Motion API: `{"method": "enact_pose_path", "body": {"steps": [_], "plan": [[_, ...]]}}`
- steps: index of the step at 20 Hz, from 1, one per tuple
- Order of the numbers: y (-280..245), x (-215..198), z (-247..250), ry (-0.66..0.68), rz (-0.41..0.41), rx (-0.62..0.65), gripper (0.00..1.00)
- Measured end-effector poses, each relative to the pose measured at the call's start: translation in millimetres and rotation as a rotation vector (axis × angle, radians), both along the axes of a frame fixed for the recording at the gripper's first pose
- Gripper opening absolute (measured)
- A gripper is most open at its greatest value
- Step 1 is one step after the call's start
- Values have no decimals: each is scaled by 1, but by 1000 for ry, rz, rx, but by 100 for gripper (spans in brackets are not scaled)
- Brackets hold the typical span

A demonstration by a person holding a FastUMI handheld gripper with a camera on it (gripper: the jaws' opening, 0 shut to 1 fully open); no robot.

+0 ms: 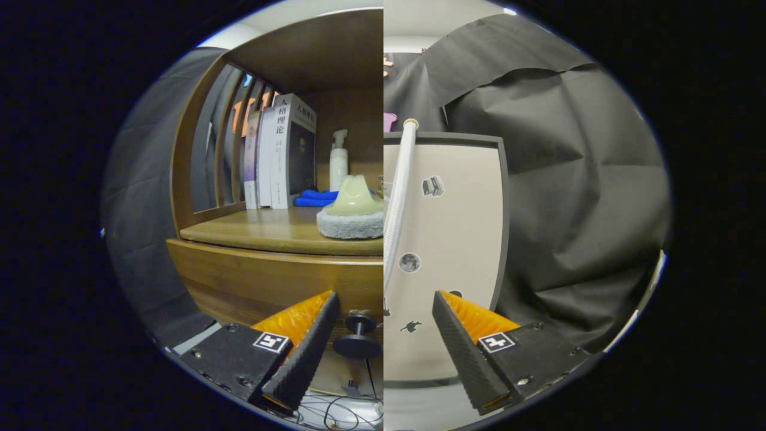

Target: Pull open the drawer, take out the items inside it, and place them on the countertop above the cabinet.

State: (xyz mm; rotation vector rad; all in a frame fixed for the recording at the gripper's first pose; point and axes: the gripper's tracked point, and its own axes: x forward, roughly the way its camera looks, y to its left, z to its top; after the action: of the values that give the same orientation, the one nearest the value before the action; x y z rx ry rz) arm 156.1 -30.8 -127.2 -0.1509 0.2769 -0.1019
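My claw (383, 347) hangs wide open and empty before the wooden cabinet, one finger (305, 353) to each side of the dark round drawer knob (357, 338), which sits between and just ahead of the fingertips without touching either. The drawer front (263, 284) behind the knob looks closed, so I cannot see what lies inside. Above it runs the counter (269, 230), where a pale green, cone-shaped piece (354, 197) rests on a round grey pad (350, 224) near the front edge. Farther back on the counter, a folded blue cloth (314, 197) lies beside a row of upright books (281, 158) set against the slatted side panel (209, 149), and a white pump bottle (339, 161) stands near the rear wall. To the right of the cabinet, a white ribbed hose (398, 191) runs down past a beige panel (455, 239) dotted with small stickers. Black cloth (568, 179) hangs beyond it.
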Motion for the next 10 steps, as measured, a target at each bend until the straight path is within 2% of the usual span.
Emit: {"method": "enact_pose_path", "body": {"steps": [10], "plan": [[0,6,-1,-3,-14,-17,100]]}}
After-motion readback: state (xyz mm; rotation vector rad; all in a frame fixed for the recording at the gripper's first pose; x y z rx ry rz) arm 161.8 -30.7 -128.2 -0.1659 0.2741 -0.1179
